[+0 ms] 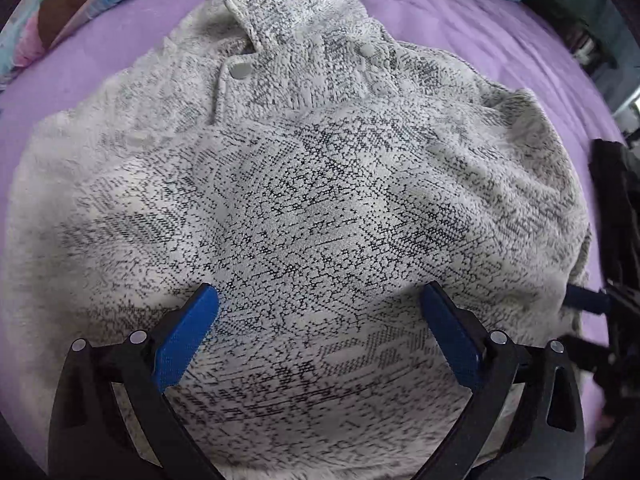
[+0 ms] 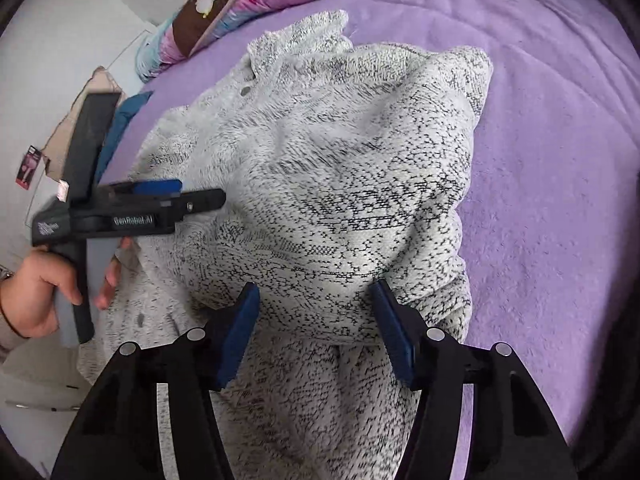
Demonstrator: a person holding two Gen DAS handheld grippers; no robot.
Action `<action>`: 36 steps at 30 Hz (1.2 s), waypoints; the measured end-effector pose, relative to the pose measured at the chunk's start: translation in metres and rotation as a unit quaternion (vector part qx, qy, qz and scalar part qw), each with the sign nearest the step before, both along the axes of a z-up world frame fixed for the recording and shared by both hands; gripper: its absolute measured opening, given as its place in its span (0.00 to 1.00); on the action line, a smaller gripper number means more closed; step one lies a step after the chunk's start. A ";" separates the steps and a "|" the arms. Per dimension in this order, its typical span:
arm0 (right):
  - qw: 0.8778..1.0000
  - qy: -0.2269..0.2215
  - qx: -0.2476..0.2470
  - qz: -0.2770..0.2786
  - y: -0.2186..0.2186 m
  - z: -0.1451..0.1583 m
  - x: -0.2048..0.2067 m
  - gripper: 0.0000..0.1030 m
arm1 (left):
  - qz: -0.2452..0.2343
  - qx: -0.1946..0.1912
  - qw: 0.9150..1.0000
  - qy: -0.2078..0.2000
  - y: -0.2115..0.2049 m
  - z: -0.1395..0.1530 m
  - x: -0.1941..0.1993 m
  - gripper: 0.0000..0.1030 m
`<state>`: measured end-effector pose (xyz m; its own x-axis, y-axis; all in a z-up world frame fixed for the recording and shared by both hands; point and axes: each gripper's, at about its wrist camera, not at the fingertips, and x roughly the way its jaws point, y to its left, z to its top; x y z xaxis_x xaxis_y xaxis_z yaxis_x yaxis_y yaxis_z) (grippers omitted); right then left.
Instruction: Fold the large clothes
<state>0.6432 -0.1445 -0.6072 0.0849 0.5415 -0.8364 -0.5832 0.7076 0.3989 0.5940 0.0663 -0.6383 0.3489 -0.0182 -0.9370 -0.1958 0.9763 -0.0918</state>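
Sweater [image 1: 312, 208], a speckled grey-and-white knit with snap buttons at the collar, lies bunched on the purple bed [image 1: 500, 40], partly doubled over but far from a neat fold. Left gripper [image 1: 320, 304] hovers with fingers wide apart and empty; right gripper [image 2: 314, 300] fingers stand apart astride a raised fold, apparently unclamped.

The sweater [image 1: 304, 208] hides much of the bed [image 1: 500, 40], and its near hem runs off the bottom edge. In the left wrist view the right gripper [image 1: 600, 304] is blurred and cut by the right edge.
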 end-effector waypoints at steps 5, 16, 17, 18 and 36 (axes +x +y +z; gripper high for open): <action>0.999 -0.035 0.004 -0.012 -0.003 0.026 -0.012 0.59 | 0.012 -0.015 0.999 -0.045 0.010 0.031 -0.017 0.94; 0.997 -0.080 0.000 -0.004 -0.007 0.082 -0.083 0.67 | 0.032 -0.043 0.994 -0.094 0.042 0.089 -0.130 0.94; 0.997 -0.076 -0.001 -0.005 -0.006 0.082 -0.088 0.68 | 0.041 -0.055 0.993 -0.094 0.050 0.090 -0.146 0.94; 0.997 -0.072 -0.002 -0.006 -0.006 0.084 -0.093 0.68 | 0.047 -0.063 0.992 -0.097 0.053 0.090 -0.154 0.94; 0.997 -0.043 -0.066 0.019 0.004 0.100 -0.189 0.74 | 0.150 -0.135 0.978 -0.058 0.131 0.073 -0.366 0.94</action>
<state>0.4540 -0.1407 -0.5073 0.1412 0.4319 -0.8908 -0.6385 0.7274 0.2515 0.2282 0.1973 -0.5653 0.4793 -0.1403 -0.8663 -0.4431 0.8134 -0.3769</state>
